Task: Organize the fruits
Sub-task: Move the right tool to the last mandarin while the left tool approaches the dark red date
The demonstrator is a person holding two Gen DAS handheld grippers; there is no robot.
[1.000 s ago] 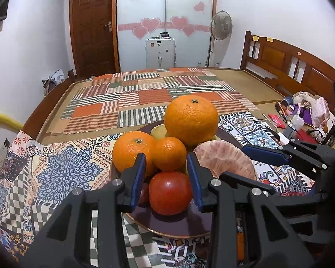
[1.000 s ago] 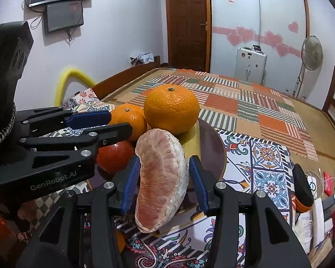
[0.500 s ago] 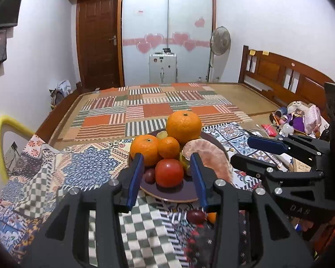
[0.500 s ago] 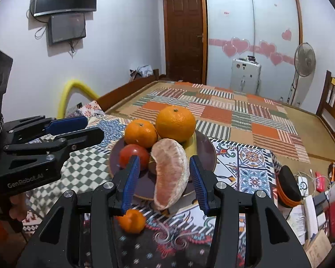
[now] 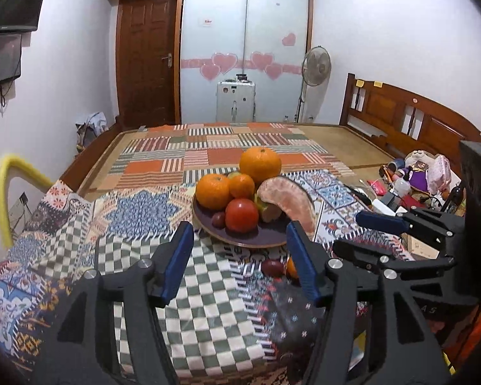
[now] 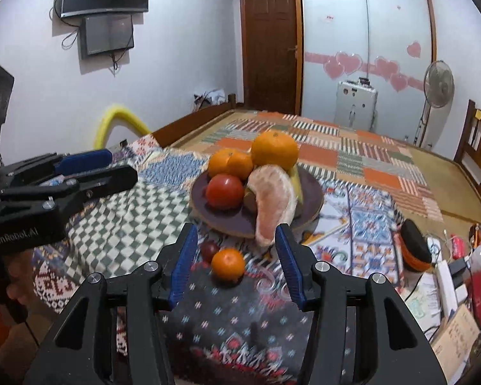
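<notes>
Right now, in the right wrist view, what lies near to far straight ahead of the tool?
Small orange on the cloth → dark plum → purple plate's near rim → red tomato → big orange on top → wardrobe doors.

Fruit pile (image 6: 256, 173) on plate (image 6: 227, 221); mandarin (image 6: 228, 263) before plate, on cloth (image 6: 118, 211).

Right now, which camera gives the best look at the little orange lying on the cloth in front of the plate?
The right wrist view: the small orange sits fully visible between the fingers, beside a dark red fruit. In the left wrist view only an orange sliver shows behind a finger.
</notes>
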